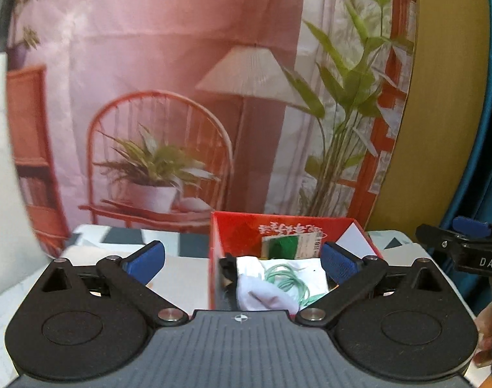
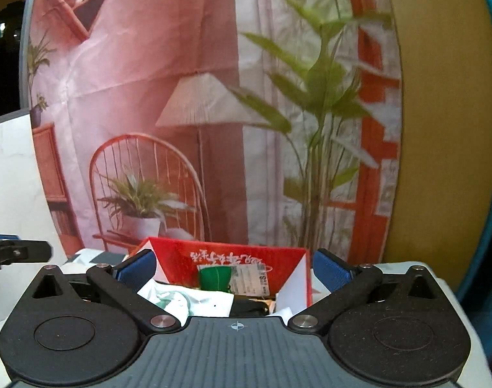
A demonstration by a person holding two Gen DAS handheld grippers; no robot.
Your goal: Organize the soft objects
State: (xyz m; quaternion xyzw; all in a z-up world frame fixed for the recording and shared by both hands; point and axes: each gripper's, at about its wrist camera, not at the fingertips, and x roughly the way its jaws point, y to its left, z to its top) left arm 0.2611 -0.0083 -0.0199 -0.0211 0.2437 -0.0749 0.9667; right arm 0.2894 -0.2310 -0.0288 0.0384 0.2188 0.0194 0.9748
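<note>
while both tools hang above the table, the left gripper stands spread wide with nothing between its blue pads. beyond it sits the red box, holding a white garment, a coil of green cord and a black item. the right gripper gapes equally wide, empty, over that same box.
</note>
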